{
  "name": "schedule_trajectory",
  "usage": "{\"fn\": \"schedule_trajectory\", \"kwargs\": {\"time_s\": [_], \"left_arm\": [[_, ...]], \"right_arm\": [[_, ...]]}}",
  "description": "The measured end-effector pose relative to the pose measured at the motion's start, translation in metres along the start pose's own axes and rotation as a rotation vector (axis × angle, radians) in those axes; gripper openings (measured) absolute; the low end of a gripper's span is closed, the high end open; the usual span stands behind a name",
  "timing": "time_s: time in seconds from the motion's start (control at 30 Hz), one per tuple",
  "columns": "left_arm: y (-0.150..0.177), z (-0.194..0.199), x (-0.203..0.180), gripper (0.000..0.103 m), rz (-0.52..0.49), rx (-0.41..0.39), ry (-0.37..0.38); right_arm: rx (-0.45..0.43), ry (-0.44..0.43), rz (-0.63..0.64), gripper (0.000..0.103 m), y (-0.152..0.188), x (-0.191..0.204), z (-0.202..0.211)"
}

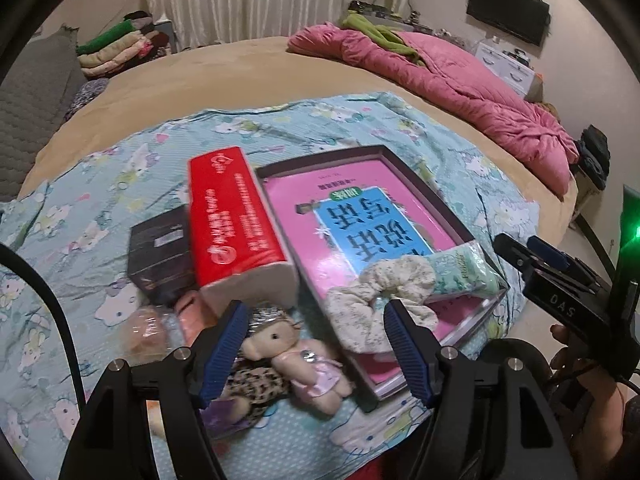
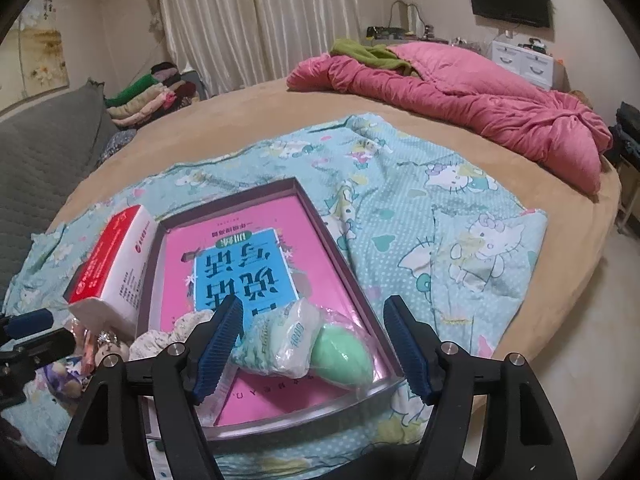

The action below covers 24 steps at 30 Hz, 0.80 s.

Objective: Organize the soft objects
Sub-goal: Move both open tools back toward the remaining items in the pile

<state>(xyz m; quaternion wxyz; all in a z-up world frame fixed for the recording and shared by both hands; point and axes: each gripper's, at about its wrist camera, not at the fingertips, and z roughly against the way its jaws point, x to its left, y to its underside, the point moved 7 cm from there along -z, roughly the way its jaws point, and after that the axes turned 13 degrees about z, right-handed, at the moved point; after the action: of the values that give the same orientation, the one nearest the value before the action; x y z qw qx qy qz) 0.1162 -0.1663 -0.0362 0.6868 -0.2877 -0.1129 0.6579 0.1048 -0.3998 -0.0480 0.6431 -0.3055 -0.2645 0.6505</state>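
Our left tool [image 1: 316, 354] stands wide open with nothing between its pads, and just beyond it, low in the middle of the frame, lies the small plush doll [image 1: 294, 362]. The doll's long axis runs from upper left to lower right, skewed across the gap, so we judge the left hand nearer to it. It has a beige face and a pink dress, and rests on the cartoon sheet [image 1: 88, 216] outside the tray [image 1: 476, 236]. Right of it, a floral scrunchie [image 1: 384, 288] lies over the tray's near corner. Our right tool [image 2: 314, 346] is likewise open and empty, with a tissue pack [image 2: 280, 338] and a green sponge [image 2: 344, 356] lying in the tray between its fingers.
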Motion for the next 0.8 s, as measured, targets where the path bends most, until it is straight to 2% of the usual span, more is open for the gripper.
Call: {"fn": "schedule_trajectory", "kwargs": {"time_s": [0.53, 0.8], "left_arm": [[-0.018, 0.041, 0.072, 0.074, 0.123, -0.076, -0.067], [-0.023, 0.067, 0.115, 0.074, 0.192, -0.112, -0.092]], "right_arm": [[-0.035, -0.055, 0.071, 0.077, -0.015, 0.037, 0.019], [-0.054, -0.144, 0.131, 0.077, -0.023, 0.078, 0.034]]}}
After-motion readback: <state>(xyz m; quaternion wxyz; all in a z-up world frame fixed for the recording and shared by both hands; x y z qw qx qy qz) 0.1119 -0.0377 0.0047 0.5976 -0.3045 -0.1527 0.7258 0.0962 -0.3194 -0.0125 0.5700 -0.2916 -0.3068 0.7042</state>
